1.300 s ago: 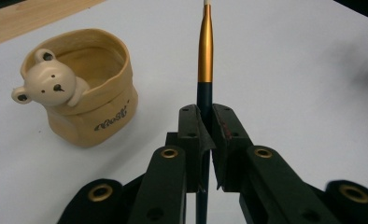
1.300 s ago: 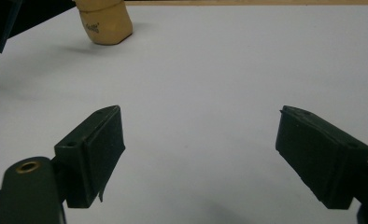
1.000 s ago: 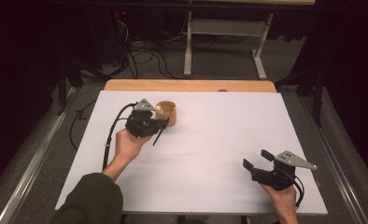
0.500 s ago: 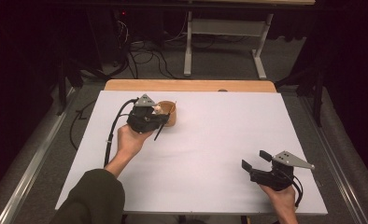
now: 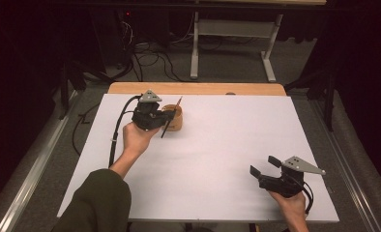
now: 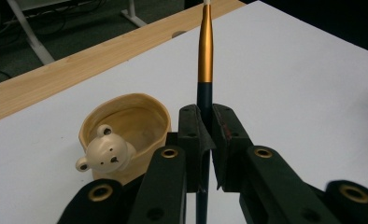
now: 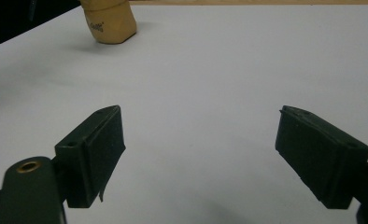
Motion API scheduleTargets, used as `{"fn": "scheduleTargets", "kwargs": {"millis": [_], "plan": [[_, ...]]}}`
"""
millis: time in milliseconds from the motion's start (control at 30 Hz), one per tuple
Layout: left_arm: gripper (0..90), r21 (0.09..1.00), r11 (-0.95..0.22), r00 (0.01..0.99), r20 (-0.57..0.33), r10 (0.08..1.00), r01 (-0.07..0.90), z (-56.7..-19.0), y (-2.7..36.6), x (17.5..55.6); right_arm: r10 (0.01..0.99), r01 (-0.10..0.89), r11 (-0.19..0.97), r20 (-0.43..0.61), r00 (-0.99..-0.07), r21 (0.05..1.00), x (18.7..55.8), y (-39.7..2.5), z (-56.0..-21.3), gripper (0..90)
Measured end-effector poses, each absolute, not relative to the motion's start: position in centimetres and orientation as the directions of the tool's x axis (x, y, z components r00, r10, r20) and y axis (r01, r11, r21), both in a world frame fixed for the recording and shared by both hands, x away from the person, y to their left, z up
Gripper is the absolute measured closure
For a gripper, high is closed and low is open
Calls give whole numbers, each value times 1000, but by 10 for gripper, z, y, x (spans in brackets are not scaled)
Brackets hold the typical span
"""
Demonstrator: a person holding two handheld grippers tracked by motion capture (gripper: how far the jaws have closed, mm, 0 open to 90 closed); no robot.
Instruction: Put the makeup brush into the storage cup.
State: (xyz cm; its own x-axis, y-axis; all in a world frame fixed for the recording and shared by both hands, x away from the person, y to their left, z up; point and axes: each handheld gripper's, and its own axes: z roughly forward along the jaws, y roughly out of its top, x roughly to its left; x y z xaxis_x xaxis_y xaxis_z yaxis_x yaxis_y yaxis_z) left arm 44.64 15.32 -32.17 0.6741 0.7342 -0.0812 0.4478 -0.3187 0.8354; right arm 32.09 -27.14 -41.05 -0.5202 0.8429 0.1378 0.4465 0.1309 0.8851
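Your left gripper (image 6: 204,140) has edged farther toward the bear cup (image 6: 123,135), clamped on the light, stiff, slippery brush (image 6: 205,56); grip its dark handle, right gripper (image 7: 215,154) spread idle.

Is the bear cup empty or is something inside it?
Empty. The left gripper view looks into the bear cup and shows bare walls; the pen stays outside, clamped in the left gripper.

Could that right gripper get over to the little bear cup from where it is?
Probably yes. The right gripper is open and holds nothing, and bare table lies between it and the cup. The left gripper, holding a brush, crowds the cup's near side.
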Motion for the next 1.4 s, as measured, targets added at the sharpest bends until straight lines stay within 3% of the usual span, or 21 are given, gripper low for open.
{"fn": "scheduleTargets", "kwargs": {"millis": [367,1400], "plan": [[828,844,-271,655,-119,746,463,-316,149,461,842,448,123,146,-519,886,321,-273,-411,174],[828,864,-248,603,-78,794,438,-311,136,493,834,454,112,165,-526,884,321,-272,-411,172]]}}
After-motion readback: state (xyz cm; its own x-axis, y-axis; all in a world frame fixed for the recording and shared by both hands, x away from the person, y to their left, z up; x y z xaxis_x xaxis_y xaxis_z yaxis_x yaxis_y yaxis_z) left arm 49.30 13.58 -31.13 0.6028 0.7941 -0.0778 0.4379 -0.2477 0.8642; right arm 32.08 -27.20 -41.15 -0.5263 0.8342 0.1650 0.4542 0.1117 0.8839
